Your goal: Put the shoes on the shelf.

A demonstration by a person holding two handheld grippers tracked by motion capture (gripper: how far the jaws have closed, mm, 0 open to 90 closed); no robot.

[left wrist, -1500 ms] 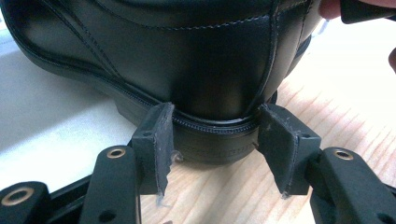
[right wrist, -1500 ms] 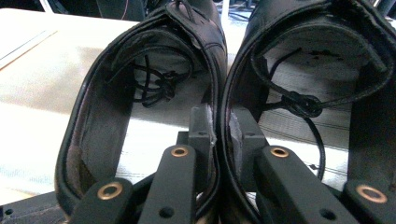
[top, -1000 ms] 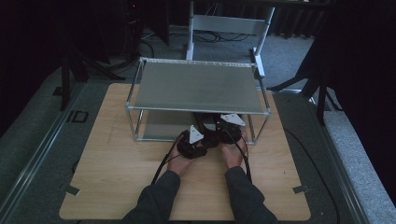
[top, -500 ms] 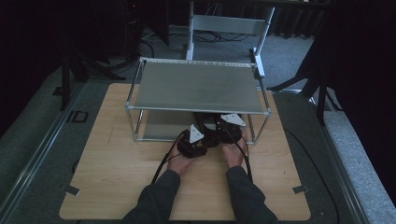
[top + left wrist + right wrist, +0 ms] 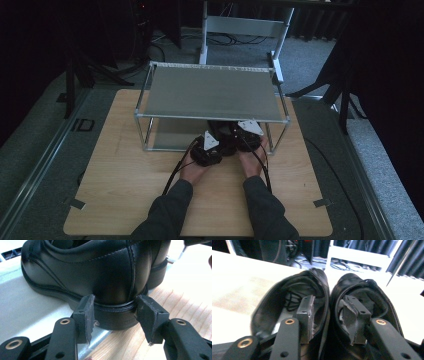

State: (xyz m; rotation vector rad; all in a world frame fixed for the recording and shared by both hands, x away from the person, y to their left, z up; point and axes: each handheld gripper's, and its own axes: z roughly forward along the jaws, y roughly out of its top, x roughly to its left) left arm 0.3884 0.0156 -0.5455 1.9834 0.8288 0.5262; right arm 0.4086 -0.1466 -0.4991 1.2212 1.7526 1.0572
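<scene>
2 black leather shoes (image 5: pixel 327 312) side by side

A light wooden tabletop (image 5: pixel 110 200) stood on grey carpet (image 5: pixel 45 140), its corners marked with strips of tape (image 5: pixel 76 203). A metal-framed two-tier rack (image 5: pixel 212 92) sat on the board, its grey upper shelf bare. Behind it rose a white frame (image 5: pixel 245 25) amid loose cables (image 5: pixel 160 47). Dark curtains (image 5: pixel 390 60) closed off the room on both sides, and a rail (image 5: pixel 40 165) ran along the left.
</scene>
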